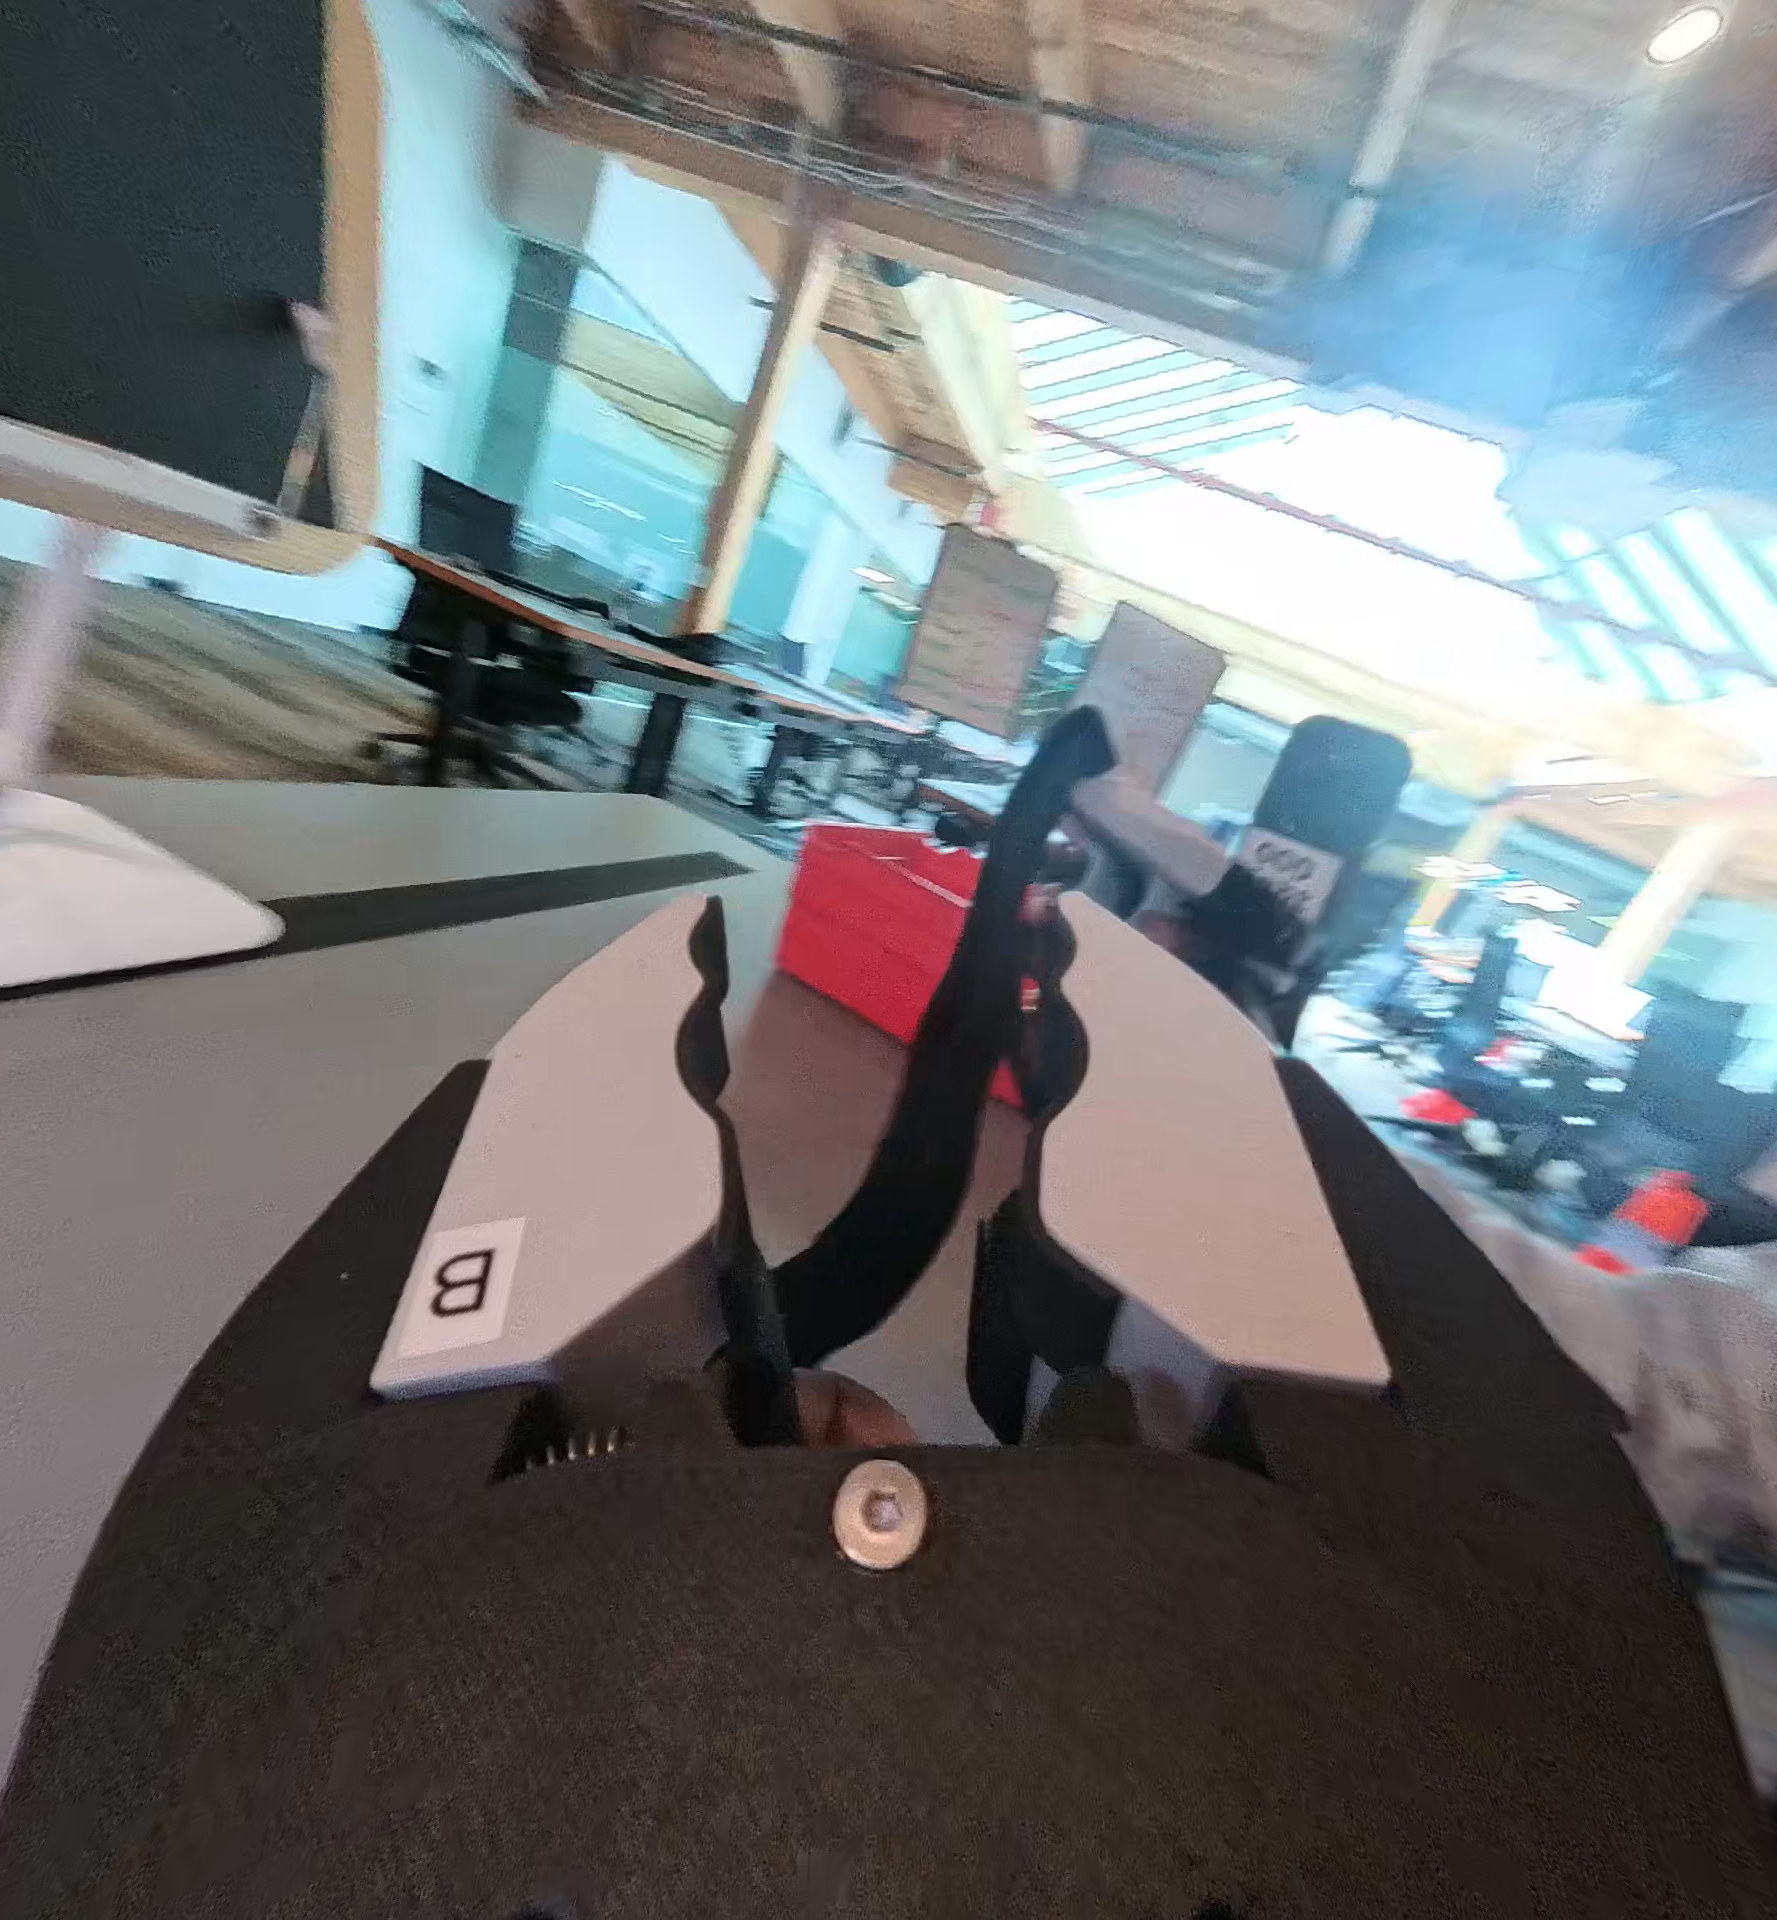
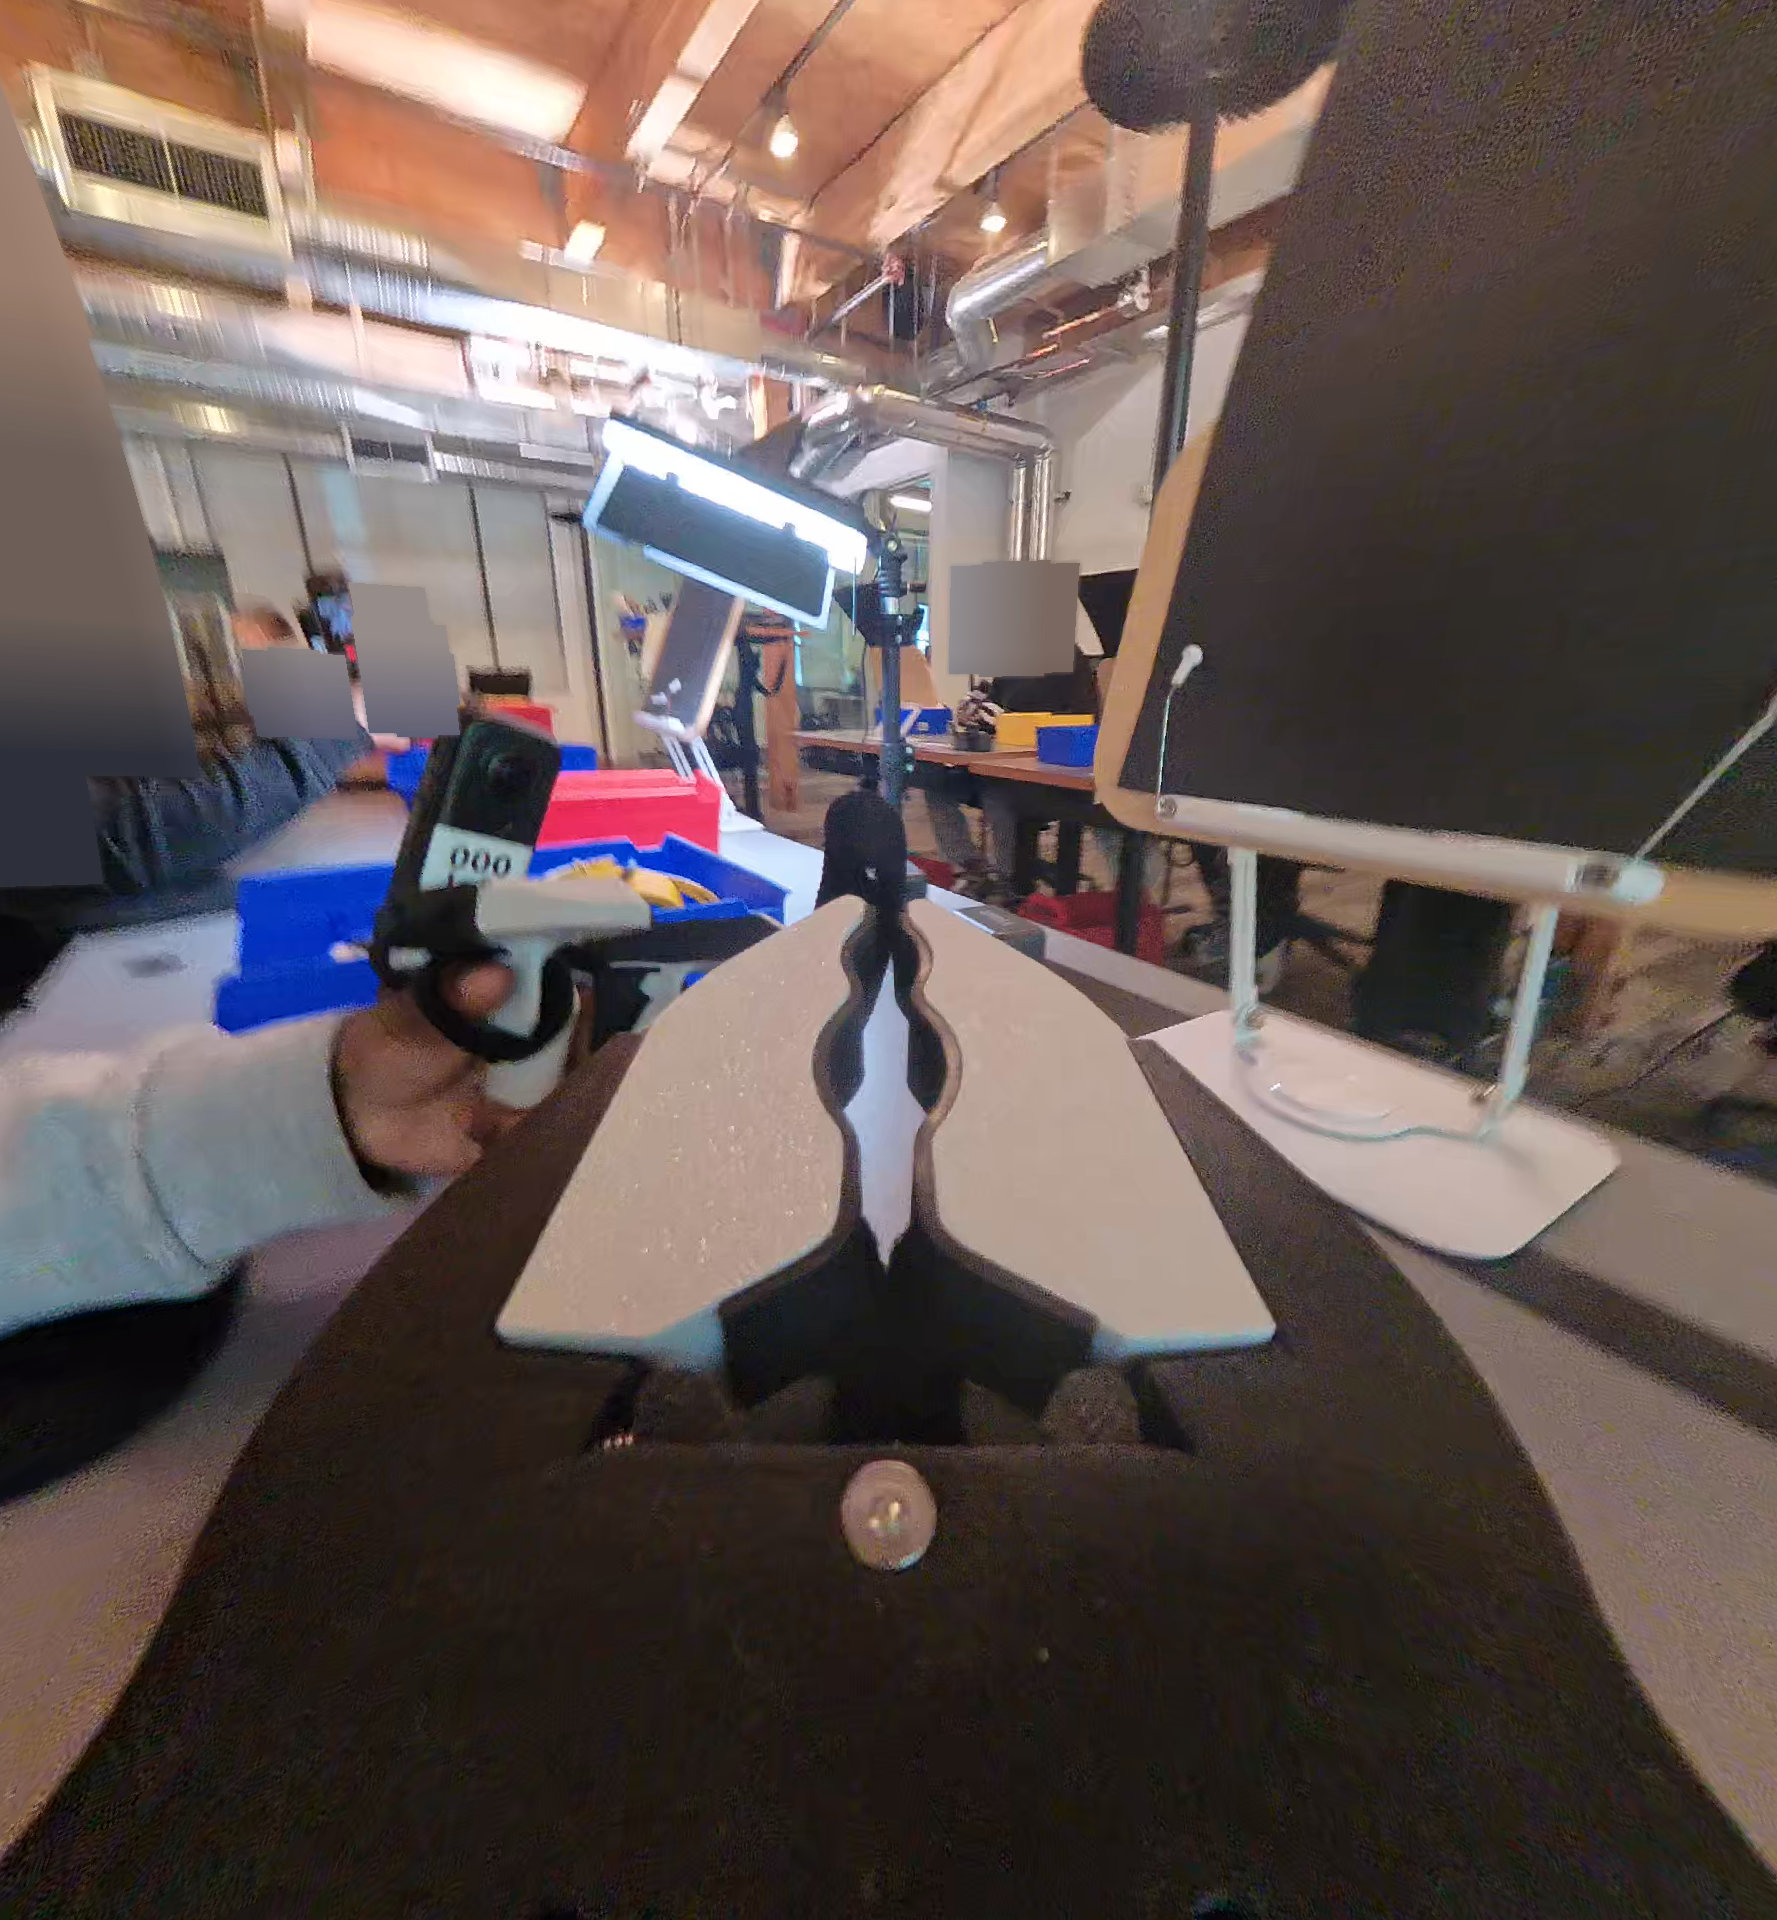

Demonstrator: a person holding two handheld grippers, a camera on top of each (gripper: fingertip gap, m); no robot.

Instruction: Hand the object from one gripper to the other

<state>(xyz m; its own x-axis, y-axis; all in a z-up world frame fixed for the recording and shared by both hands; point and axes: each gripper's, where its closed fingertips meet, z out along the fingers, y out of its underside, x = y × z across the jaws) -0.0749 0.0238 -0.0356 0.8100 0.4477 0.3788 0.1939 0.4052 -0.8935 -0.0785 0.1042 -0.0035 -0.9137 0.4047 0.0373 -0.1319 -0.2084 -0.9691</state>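
Note:
A long black strap [image 1: 967, 1039] runs up between the fingers of my left gripper [image 1: 884, 914]. That gripper is open. Its left pad stands clear of the strap, which only leans along the right finger [image 1: 1175, 1091]. The strap's top end reaches my right gripper [image 1: 1102, 821], farther off. In the right wrist view my right gripper [image 2: 884, 914] is shut at the tips on the black strap [image 2: 863, 836], whose end sticks out above them. A hand [image 2: 416, 1091] holds the left gripper's handle at the left of that view.
Both grippers are above a grey table [image 1: 188, 1091] with a black stripe. A red bin [image 1: 863, 935] stands just beyond the left gripper. A blue bin [image 2: 302, 935] with yellow items is at the left. A dark board on a white stand [image 2: 1383, 1143] is at the right. My hands' fingertips stand some 10 centimetres from each other.

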